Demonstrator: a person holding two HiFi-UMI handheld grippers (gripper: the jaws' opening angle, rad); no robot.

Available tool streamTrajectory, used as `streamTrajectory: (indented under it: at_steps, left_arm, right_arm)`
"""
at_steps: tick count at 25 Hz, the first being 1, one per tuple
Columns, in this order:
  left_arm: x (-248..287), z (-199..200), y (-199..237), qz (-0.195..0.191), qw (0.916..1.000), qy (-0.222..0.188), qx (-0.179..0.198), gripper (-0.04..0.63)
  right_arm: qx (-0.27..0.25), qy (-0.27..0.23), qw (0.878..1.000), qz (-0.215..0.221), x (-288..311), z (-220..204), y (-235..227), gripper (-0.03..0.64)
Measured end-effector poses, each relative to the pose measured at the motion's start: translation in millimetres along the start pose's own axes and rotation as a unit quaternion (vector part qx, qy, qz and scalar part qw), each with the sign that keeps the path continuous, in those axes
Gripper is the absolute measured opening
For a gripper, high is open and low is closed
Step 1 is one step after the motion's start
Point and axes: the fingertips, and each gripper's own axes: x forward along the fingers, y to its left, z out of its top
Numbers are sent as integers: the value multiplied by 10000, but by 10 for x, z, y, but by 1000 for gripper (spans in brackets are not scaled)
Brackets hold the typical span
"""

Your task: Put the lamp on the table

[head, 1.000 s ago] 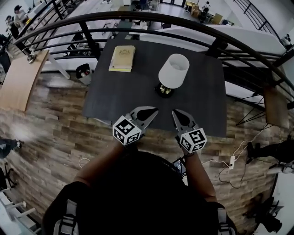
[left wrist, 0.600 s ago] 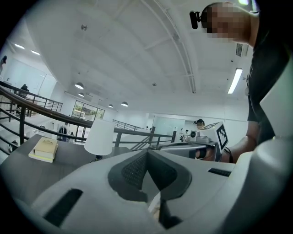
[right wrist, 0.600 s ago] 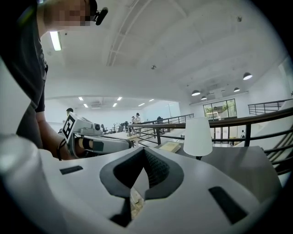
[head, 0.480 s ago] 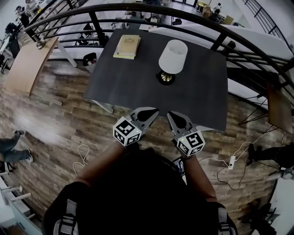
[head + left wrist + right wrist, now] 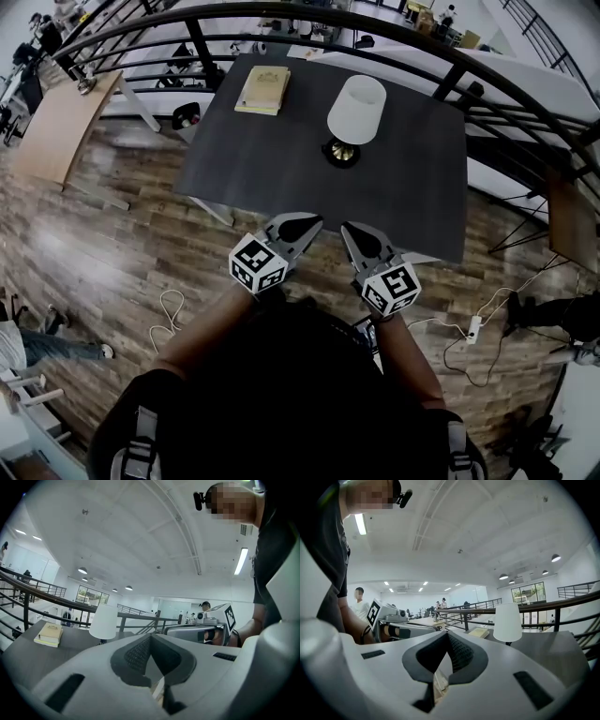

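Head view: looking down on a white-shaded lamp upright on the dark table, a book at the far left corner, left gripper and right gripper side by side at the near edge, well apart from the lamp. Left gripper view: jaws clenched together, empty, lamp beyond. Right gripper view: jaws likewise clenched, nothing held, lamp beyond on the table.

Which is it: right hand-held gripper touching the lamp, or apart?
Apart. The head view shows bare table between the shut right hand-held gripper and the lamp.
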Motion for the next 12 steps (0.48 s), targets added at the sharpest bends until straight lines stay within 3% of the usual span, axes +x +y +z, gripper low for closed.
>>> streamTrajectory:
  at_steps: [12]
  left_arm:
    - [-138, 68, 79, -50, 10000, -85, -1, 9]
  right_arm:
    - [-54, 54, 9999, 98, 169, 47, 151, 15]
